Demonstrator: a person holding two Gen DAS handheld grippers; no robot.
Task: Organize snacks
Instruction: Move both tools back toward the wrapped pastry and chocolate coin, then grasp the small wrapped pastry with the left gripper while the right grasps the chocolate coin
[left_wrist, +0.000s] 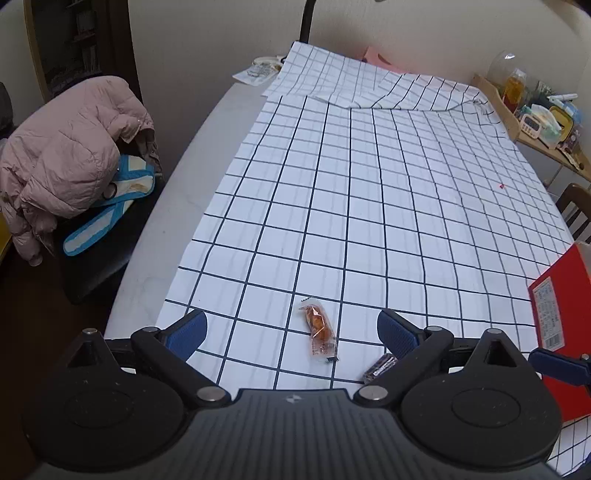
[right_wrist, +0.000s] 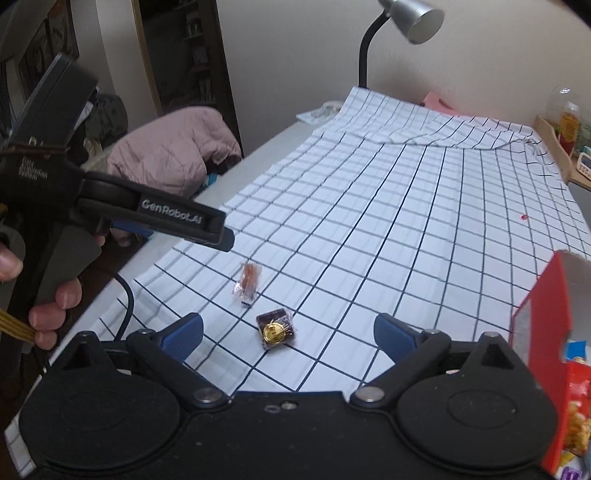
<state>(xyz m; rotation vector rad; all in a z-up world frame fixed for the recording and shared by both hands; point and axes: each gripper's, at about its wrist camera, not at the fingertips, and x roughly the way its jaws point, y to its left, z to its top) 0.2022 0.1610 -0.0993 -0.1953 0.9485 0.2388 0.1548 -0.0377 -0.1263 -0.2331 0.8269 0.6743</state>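
An orange snack in a clear wrapper (left_wrist: 320, 331) lies on the checked cloth (left_wrist: 369, 206), between the wide-apart jaws of my left gripper (left_wrist: 291, 332), which is open and holds nothing. A dark wrapped snack (left_wrist: 379, 368) lies just inside its right finger. In the right wrist view that dark snack with a gold seal (right_wrist: 276, 331) sits between the jaws of my right gripper (right_wrist: 288, 334), also open and not touching it. The orange snack (right_wrist: 248, 279) lies beyond it. The left gripper (right_wrist: 155, 218) hangs above the cloth at the left, held by a hand (right_wrist: 55, 306).
A red snack box stands at the right (left_wrist: 554, 306) (right_wrist: 535, 350), open in the right wrist view with packets inside. A pink jacket (left_wrist: 62, 155) lies on a chair to the left. A desk lamp (right_wrist: 410, 22) and a cluttered wooden shelf (left_wrist: 535, 110) stand at the far end.
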